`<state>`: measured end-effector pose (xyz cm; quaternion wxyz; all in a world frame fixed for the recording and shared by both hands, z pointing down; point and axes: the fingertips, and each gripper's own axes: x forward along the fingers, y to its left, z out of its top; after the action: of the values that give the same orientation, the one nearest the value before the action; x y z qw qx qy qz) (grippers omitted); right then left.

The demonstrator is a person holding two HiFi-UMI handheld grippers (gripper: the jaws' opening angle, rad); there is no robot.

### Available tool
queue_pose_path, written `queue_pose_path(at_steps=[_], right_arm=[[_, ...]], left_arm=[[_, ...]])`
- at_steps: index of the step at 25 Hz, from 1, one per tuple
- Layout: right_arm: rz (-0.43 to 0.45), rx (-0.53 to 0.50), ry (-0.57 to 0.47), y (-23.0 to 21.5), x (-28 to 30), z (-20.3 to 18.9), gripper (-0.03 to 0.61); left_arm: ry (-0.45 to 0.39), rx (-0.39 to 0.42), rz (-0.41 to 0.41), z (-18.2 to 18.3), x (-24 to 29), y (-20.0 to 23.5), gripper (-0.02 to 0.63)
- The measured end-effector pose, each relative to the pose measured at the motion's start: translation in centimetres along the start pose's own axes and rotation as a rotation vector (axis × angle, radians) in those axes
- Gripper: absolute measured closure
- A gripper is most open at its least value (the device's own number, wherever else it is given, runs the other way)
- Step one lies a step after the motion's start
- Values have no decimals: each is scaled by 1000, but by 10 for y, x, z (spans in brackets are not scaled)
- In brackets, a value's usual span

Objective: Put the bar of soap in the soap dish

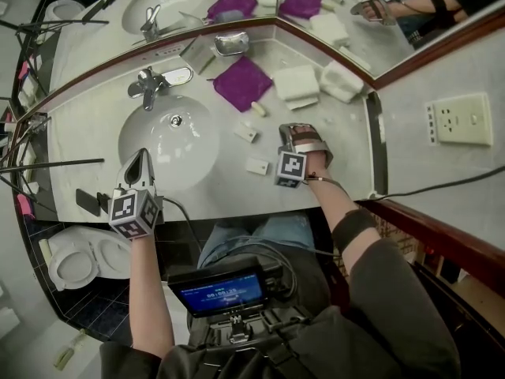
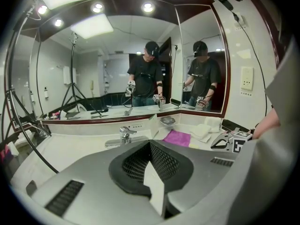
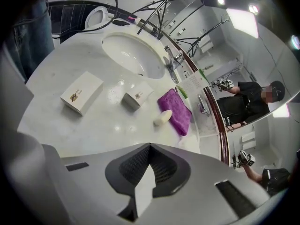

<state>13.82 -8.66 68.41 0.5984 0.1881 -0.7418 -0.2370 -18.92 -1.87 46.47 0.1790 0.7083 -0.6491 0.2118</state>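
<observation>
Purple cloth (image 1: pixel 242 83) has the soap (image 1: pixel 258 109) at its edge, bare counter (image 1: pixel 347 152) around; left tongs (image 1: pixel 140 158) and right tongs (image 1: pixel 293 129) closed, empty.

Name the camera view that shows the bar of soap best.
The right gripper view: the bar of soap lies in plain sight on the counter, at the edge of the purple cloth. The head view shows it too, but smaller. The left gripper view gives at most a pale speck by the cloth.

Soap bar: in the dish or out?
Out. The soap bar lies on the counter beside the purple cloth, apart from the soap dish.
</observation>
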Motion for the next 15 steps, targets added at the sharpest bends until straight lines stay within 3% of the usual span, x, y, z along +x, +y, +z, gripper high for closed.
queue_pose_path(at_steps=[9,15], right_arm=[[7,19,12,-5,0,-1,563],[14,108,10,-14,-9,4,561]], left_arm=[[-4,-14,-1,-5,-2,5,613],[-17,-30,-9,-5,-3,10,613]])
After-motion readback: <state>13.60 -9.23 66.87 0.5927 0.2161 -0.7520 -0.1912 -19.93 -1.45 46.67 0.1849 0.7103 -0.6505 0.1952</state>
